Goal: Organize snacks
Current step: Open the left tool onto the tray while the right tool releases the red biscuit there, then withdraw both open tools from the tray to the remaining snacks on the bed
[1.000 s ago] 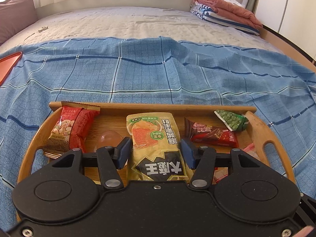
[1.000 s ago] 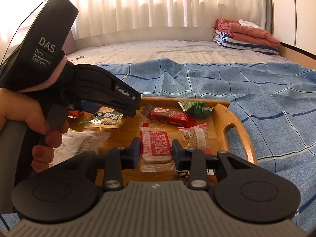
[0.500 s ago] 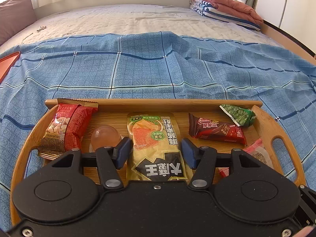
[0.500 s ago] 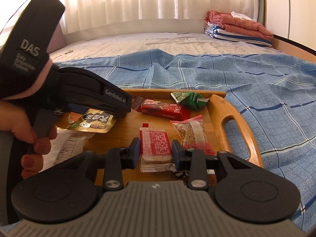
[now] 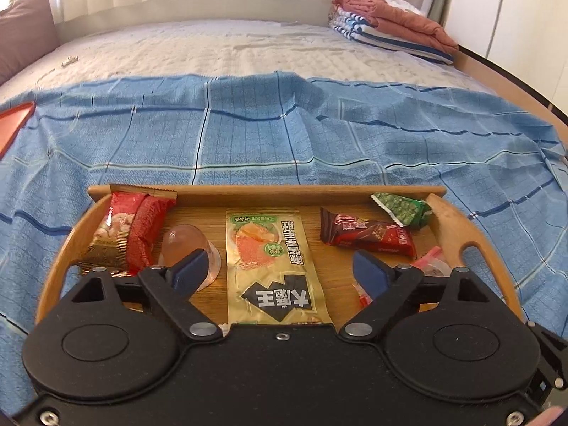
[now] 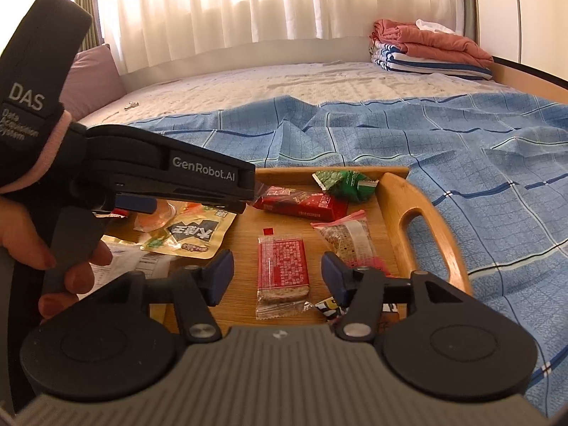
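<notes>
Now both tongs have just spread apart: the left gripper point(image 5: 275, 266) straddles a yellow snack pouch point(image 5: 271, 266), the right gripper point(image 6: 277, 277) a red wafer pack point(image 6: 283, 266). Neither pinches anything; both packs lie flat in the wooden tray point(image 5: 266, 190), seemingly set there to sort.

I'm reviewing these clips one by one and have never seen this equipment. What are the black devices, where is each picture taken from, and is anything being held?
No robot here: a person holds a two-finger gripper in each hand, each with a camera looking along its fingers. The left gripper hangs over a yellow snack packet; its jaws have just been opening. The right gripper straddles a red wafer pack, also just opened. Neither grips anything. Both snacks lie in a wooden tray on a blue blanket, among others. The right view also shows the person's hand.
</notes>
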The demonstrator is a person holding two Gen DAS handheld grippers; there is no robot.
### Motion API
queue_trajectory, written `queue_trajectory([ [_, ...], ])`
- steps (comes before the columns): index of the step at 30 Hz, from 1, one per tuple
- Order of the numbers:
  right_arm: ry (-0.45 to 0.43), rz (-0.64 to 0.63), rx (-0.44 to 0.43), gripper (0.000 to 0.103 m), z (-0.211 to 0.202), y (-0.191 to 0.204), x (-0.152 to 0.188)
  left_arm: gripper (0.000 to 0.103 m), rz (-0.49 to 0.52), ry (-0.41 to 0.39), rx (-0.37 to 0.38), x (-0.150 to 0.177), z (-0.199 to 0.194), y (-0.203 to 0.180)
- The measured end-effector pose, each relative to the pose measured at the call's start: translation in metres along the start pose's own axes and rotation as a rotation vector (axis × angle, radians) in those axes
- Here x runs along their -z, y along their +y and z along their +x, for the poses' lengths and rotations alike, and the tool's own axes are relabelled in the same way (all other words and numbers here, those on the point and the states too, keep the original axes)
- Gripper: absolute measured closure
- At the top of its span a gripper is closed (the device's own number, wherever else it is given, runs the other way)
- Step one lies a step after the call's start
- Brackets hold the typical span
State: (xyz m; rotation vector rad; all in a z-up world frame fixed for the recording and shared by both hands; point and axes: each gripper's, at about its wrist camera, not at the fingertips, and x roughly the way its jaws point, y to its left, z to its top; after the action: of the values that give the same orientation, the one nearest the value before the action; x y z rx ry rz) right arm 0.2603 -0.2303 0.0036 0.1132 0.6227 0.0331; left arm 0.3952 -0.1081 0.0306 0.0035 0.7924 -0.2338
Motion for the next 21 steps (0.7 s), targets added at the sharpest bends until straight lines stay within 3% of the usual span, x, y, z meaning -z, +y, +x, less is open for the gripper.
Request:
queue_trajectory([
  [12, -0.070, -0.066, -0.023, 0.025, -0.072, 0.001, 0.004, 0.008, 0.066, -0.103, 0.039, 0.021, -0.100, 0.003],
  [21, -0.101, -0.114, -0.024, 0.022, -0.126, 0.001, 0.020, 0.006, 0.141, -0.165, 0.027, 0.062, -0.171, -0.002],
])
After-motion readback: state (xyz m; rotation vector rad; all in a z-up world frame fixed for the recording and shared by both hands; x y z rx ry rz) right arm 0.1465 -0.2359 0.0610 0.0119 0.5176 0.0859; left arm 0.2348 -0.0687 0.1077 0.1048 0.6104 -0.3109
